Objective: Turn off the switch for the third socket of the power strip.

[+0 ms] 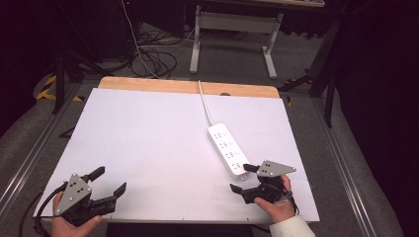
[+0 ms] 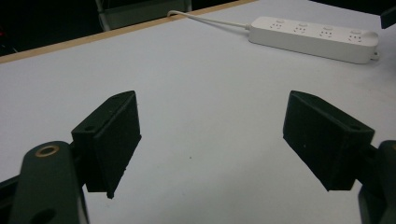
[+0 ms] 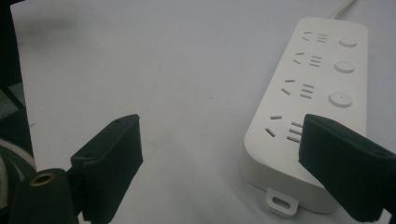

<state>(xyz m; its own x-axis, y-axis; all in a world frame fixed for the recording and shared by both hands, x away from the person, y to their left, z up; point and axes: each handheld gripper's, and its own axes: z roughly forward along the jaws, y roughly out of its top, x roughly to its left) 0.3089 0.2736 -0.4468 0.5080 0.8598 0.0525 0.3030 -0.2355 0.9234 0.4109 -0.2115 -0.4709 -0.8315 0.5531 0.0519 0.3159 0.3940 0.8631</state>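
While we hold the left gripper (image 1: 106, 180) low over the near left corner of the white table (image 1: 148, 138), its jaws stand wide apart with nothing between them, and bare tabletop lies ahead of it. Moving rightward, the white power strip (image 1: 228, 149) lies flat on the right half of the table, angled, with its cord (image 1: 204, 101) running off toward the far wooden edge (image 1: 188, 87). Our right gripper (image 1: 244, 177) sits at the strip's near end, jaws spread; in the right gripper view one jaw overlaps the last socket of the strip (image 3: 308, 107), and whether it touches we cannot tell. We judge the strip to be a rigid, fairly light plastic body with smooth, somewhat slippery sides, so we would take it across its narrow width near the end, where the jaws can span it. Its small hanging tab (image 3: 280, 203) pokes out at the near end. The stiff cord may drag or twist the strip when it moves. Nothing else lies on the table to block either gripper.
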